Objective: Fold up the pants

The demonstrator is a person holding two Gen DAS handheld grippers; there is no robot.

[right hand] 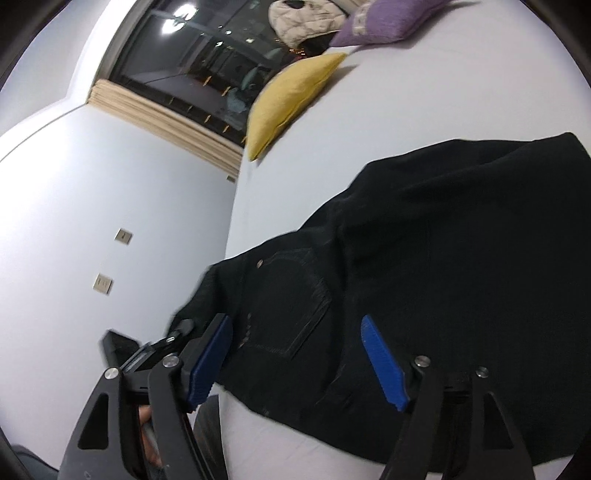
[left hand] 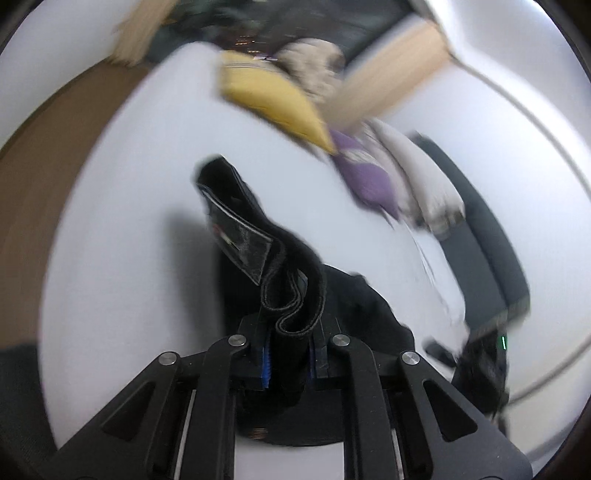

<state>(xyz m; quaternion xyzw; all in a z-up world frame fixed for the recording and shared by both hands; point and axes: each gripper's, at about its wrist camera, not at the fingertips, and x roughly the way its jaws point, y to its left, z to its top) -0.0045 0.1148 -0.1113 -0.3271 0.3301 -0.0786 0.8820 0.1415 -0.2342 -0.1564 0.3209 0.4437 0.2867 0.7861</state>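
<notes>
bed [right hand: 424, 96]: we see a pale sheet filling most of both views, its far edge running along a dark window.
pants [right hand: 424, 277]: black, spread across the near part of the bed by its near edge, a back pocket facing up; in the left wrist view a folded waistband end rises off the sheet.
cushions: a yellow cushion [right hand: 291, 99] at the far edge, a purple cushion [right hand: 384, 22] beyond it.
left gripper [left hand: 290, 354]: we find its jaws clamped narrow on the bunched pants fabric.
right gripper [right hand: 295, 363]: jaws wide, hovering over the pants, blue pads clear of the cloth.
</notes>
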